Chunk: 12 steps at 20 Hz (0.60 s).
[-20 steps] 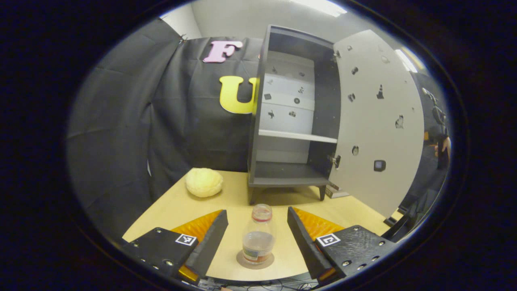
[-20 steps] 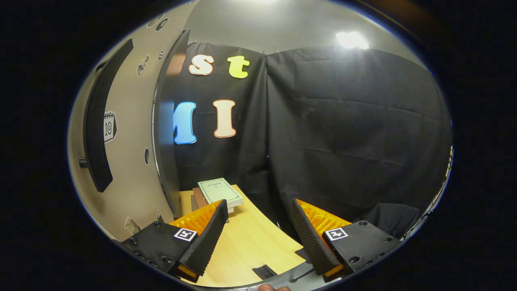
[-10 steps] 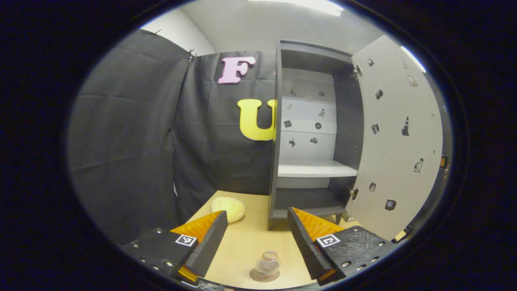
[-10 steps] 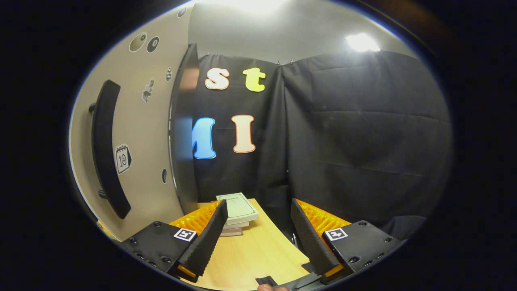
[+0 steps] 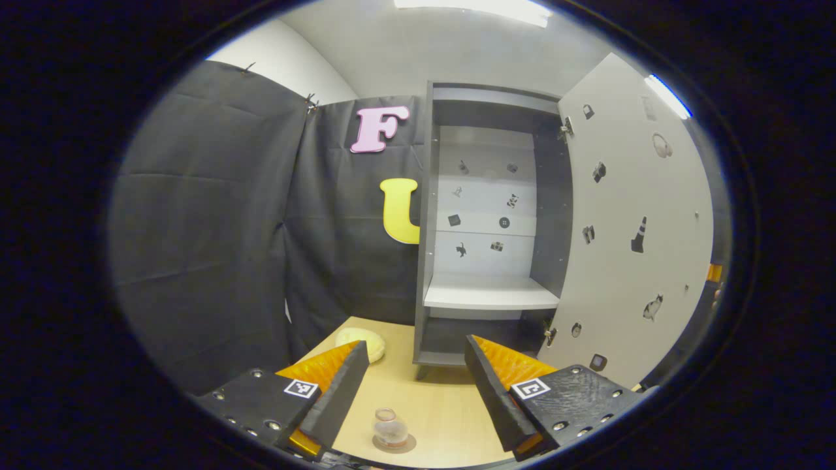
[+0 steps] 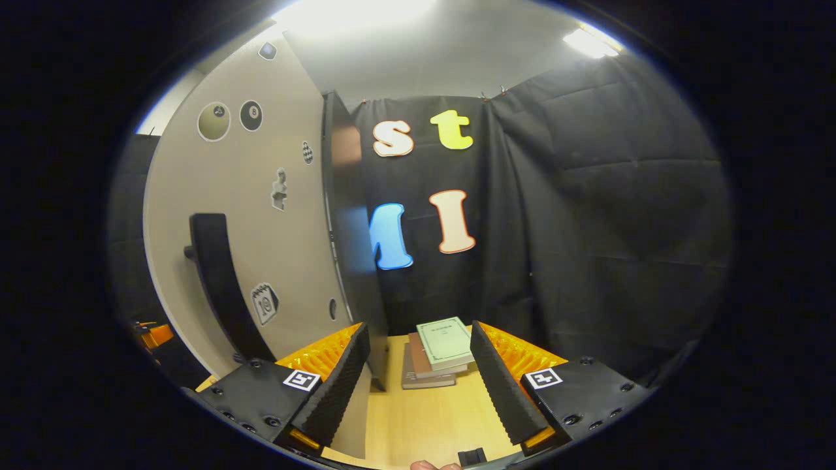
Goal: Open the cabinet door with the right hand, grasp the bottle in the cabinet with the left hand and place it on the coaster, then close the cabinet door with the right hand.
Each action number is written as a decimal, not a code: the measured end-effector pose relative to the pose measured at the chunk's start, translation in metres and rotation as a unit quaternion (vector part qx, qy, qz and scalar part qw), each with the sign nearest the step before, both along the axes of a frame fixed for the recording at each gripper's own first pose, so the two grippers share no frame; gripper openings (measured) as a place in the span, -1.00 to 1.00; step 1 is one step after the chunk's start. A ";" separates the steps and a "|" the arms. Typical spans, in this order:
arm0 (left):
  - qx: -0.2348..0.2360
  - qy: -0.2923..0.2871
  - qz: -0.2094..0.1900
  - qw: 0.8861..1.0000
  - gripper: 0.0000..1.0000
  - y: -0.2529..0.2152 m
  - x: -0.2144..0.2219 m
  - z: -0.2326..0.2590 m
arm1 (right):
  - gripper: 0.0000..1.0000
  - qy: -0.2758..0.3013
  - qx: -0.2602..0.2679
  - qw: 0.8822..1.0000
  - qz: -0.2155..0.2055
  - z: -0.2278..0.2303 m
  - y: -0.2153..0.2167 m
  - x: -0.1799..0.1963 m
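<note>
Open cabinet door (image 5: 627,228) blocks the right; books (image 6: 439,352) lie beyond it.

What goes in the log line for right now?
bottle: on coaster | door: open | left gripper: open | right gripper: open

Black cloth walls (image 5: 215,215), wooden table (image 5: 431,408), bright ceiling light (image 5: 477,5).

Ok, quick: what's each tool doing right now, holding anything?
Left tool: open, empty; bottle sits on coaster.
Right tool: open, empty.
</note>
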State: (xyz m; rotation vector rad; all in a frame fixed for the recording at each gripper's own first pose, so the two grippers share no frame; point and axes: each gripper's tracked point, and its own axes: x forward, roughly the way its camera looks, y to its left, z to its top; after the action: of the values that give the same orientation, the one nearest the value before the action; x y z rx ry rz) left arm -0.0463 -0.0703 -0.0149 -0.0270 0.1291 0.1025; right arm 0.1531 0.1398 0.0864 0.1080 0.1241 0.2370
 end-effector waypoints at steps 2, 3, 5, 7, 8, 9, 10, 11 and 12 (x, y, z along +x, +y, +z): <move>0.000 0.001 0.011 1.000 0.77 -0.007 -0.013 0.001 | 0.86 -0.001 -0.002 0.999 0.044 0.007 0.015 -0.009; 0.000 0.000 0.017 1.000 0.76 -0.009 -0.018 0.001 | 0.96 -0.002 -0.010 0.998 0.063 0.007 0.020 -0.014; 0.004 0.003 0.032 0.999 0.83 -0.010 -0.028 0.002 | 0.96 0.003 -0.021 0.995 0.092 0.003 0.029 -0.023; 0.011 0.002 0.045 0.999 0.77 -0.006 -0.038 0.005 | 0.96 0.000 -0.013 0.995 0.096 0.004 0.030 -0.026; 0.016 0.002 0.049 0.999 0.77 -0.005 -0.040 0.006 | 0.95 -0.002 -0.002 0.996 0.092 0.008 0.030 -0.025; 0.022 0.003 0.054 0.998 0.76 -0.002 -0.041 0.006 | 0.96 -0.001 0.012 0.996 0.090 0.010 0.031 -0.025; 0.027 0.000 0.055 0.998 0.77 0.001 -0.041 0.009 | 0.95 -0.001 0.023 0.996 0.090 0.012 0.034 -0.026; 0.031 -0.001 0.054 0.998 0.76 0.002 -0.039 0.009 | 0.95 -0.004 0.026 0.996 0.088 0.016 0.034 -0.026; 0.032 0.000 0.052 0.998 0.76 0.004 -0.037 0.009 | 0.95 -0.007 0.021 0.996 0.082 0.016 0.034 -0.027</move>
State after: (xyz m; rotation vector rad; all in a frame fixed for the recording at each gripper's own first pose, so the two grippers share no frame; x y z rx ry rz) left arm -0.0834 -0.0664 -0.0061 0.0293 0.1236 0.2110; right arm 0.1263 0.1740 0.1026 0.1377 0.1152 0.4039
